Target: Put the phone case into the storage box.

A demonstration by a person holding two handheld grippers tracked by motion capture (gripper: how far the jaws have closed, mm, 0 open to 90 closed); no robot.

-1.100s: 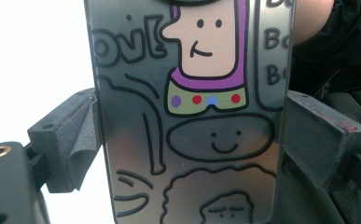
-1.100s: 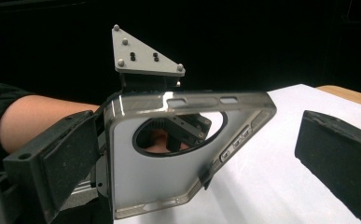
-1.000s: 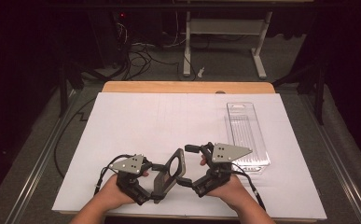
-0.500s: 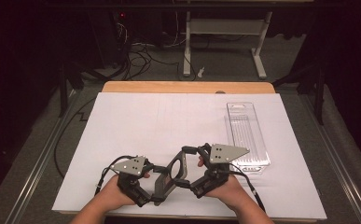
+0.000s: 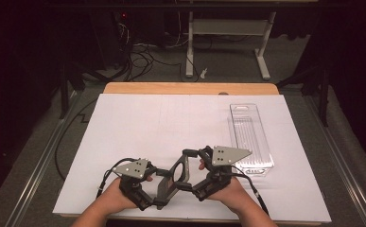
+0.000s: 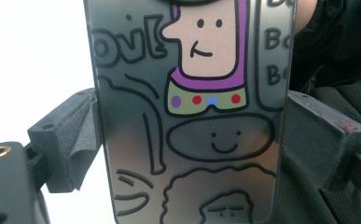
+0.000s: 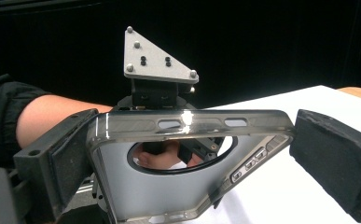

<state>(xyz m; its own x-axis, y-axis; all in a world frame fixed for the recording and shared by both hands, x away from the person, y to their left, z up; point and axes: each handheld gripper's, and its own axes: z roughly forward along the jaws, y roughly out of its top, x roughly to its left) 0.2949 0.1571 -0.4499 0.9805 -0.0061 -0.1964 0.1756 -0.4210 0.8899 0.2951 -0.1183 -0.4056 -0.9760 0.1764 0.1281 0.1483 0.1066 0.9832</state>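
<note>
Tongs first: left tongs pinch phone case across its sides; right tongs straddle its top end, one pad touching, other clear, so spread. Case held just above white table. Clear plastic tray sits to the right, apart.

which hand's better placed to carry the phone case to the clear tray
Left, probably: the left gripper clamps the phone case on both sides; the right gripper, though nearer the clear tray, has one pad off the case.
</note>
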